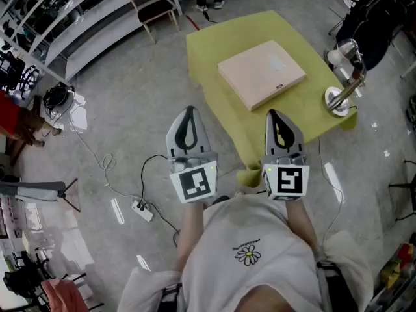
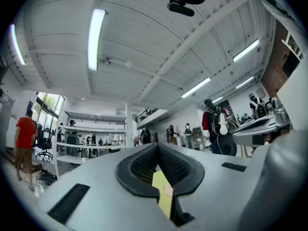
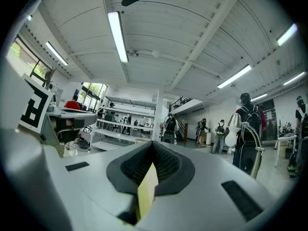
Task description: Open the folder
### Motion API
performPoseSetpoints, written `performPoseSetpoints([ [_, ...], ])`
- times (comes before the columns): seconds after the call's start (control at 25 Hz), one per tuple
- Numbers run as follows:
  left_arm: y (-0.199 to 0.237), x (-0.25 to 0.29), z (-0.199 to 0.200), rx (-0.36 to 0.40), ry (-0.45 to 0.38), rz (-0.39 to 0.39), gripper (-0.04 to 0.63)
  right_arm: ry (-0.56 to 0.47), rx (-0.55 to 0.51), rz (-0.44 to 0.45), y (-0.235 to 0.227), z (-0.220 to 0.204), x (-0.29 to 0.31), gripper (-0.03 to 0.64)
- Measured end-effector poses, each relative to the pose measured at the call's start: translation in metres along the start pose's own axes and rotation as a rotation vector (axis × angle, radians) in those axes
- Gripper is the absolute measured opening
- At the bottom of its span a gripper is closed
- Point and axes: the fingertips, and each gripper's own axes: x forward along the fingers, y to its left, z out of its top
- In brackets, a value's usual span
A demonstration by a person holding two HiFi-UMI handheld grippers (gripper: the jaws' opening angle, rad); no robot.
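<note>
My left gripper (image 1: 189, 117) and right gripper (image 1: 277, 121) are clenched, empty. The folder (image 1: 261, 73) in the middle of the table (image 1: 211, 41) looks light, stiff and flat; I'd pinch its cover's near edge.

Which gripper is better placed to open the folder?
Right, probably: the right gripper sits at the near edge of the table, facing the closed folder; the left gripper is over the floor, off to its side.
</note>
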Motion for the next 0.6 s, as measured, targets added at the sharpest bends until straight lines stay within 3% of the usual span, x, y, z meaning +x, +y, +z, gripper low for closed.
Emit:
performPoseSetpoints([
  [0.36, 0.008, 0.017, -0.008, -0.014, 0.003, 0.014, 0.011, 0.02, -0.013, -0.006, -0.008, -0.008, 0.013, 0.012],
  [0.6, 0.021, 0.027, -0.034, -0.088, 0.068, 0.005, 0.011, -0.003, 0.07, 0.011, -0.008, -0.012, 0.027, 0.012],
])
